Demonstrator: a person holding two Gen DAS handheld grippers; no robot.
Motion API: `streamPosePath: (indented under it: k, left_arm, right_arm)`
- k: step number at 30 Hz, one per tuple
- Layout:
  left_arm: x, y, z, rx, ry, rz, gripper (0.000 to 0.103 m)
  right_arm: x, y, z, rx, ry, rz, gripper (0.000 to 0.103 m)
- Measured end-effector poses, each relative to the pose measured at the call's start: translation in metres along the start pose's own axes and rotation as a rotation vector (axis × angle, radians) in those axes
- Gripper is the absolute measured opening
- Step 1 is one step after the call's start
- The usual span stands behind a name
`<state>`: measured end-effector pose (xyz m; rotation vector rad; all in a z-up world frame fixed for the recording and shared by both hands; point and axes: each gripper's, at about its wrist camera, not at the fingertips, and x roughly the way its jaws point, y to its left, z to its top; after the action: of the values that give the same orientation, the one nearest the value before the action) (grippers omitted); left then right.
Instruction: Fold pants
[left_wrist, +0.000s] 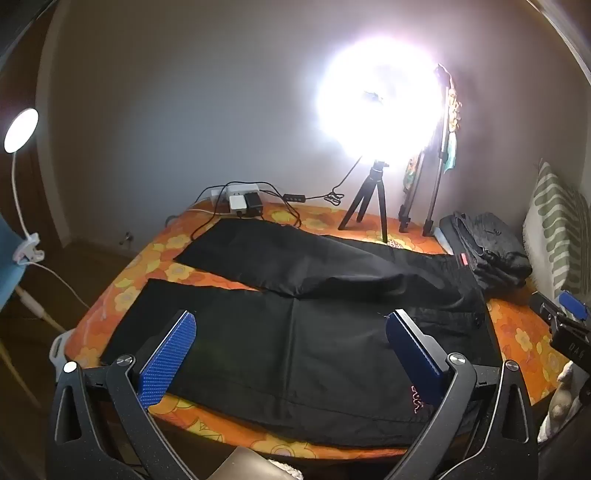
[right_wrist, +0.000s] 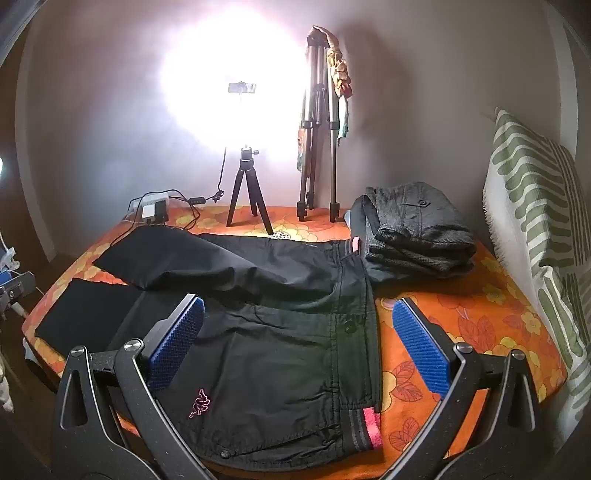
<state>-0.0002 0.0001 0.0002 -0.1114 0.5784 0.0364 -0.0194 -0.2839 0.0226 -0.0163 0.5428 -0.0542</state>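
1. Over the bed (left_wrist: 110, 295), with its orange flower sheet, I am holding both my claws up in the air, tipped down a little so I can look at my job.
2. Black pants (left_wrist: 295, 332) are lying flat on the sheet. The two legs are spreading apart toward the far left, and the waist is sitting on the right side.
3. I think they are laid out flat like this so I can fold them neatly.
4. My left claw (left_wrist: 291, 354) is hanging over the near leg. Its blue pads are standing wide apart and holding nothing.
5. My right claw (right_wrist: 299, 347) is hanging over the waist, near the pink band (right_wrist: 371, 424). Its pads are wide apart too, and nothing is between them.
6. A pile of folded gray clothes (right_wrist: 417, 232) is sitting at the back right, just beside the waist. I think that is where done clothes are going.
7. A bright lamp on a little stand (right_wrist: 245, 195) is shining at the back so I can see well.
8. I am not seeing any box or basket, so nothing is sitting inside anything.
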Motion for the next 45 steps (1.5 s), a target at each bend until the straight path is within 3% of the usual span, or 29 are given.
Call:
streamPosePath:
  k: [9,30,45]
  left_arm:
    - [-0.002,-0.002,0.002,0.041,-0.014,0.014,0.102]
    - [-0.004,-0.01,0.002,0.051,-0.032,0.019,0.102]
    - [-0.004,-0.009,0.0,0.048,-0.034,0.02,0.102]
  right_arm:
    - [-0.006,0.003,-0.01,0.0,-0.007,0.006,0.103]
    - [-0.01,-0.004,0.009,0.022,-0.046,-0.013,0.103]
    - [-0.017,-0.008,-0.003,0.021,-0.059,-0.007,0.103]
